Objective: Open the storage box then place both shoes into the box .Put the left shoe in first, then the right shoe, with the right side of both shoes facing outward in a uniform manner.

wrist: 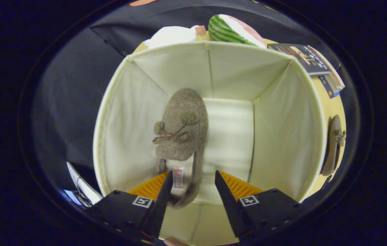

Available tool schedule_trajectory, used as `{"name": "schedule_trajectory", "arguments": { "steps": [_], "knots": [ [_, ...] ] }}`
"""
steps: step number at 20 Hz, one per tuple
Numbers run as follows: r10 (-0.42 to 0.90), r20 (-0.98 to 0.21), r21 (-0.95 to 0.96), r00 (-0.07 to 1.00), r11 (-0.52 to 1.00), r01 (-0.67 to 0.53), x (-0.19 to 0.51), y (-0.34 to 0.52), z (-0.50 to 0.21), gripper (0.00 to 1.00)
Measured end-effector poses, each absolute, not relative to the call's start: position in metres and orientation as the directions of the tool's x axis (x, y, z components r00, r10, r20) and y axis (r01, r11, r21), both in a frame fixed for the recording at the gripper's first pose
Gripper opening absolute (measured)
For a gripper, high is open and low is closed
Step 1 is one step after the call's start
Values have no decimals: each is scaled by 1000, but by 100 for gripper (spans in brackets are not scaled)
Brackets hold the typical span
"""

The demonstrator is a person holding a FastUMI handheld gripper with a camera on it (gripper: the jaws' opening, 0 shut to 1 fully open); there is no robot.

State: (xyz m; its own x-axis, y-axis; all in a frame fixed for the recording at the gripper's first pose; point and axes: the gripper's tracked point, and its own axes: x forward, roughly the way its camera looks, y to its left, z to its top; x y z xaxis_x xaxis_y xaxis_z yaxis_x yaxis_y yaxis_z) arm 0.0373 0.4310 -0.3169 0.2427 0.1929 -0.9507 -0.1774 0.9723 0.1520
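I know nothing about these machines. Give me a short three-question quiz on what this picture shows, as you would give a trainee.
1. True or false: the storage box is open and one brown shoe lies inside it.
2. Where is the second shoe? A) in the box beside the first, B) outside the box, on the table by its right wall, C) between the gripper's fingers.
3. Fill in: the gripper stands ____, its fingers apart on either side of the heel of the shoe in the box.

Key: 1 true. 2 B. 3 open; the heel sits near one finger, and the picture does not show whether they touch.
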Motion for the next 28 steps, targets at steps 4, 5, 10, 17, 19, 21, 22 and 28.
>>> {"name": "schedule_trajectory", "arguments": {
  "steps": [4,5,10,17,19,21,22,28],
  "knots": [
    [274,-934,218,227,945,-246,7,407,-268,89],
    [284,-930,222,233,940,-260,4,396,-258,94],
    [306,-908,224,285,932,-287,3,318,-223,96],
    [265,-910,200,319,954,-222,23,176,-242,96],
    [255,-913,205,318,962,-183,29,134,-252,96],
    [236,-919,196,316,968,-154,34,92,-265,96],
    [225,-922,188,316,972,-142,37,71,-273,96],
    [129,-938,115,323,991,-62,55,-36,-320,96]
  ]
}}
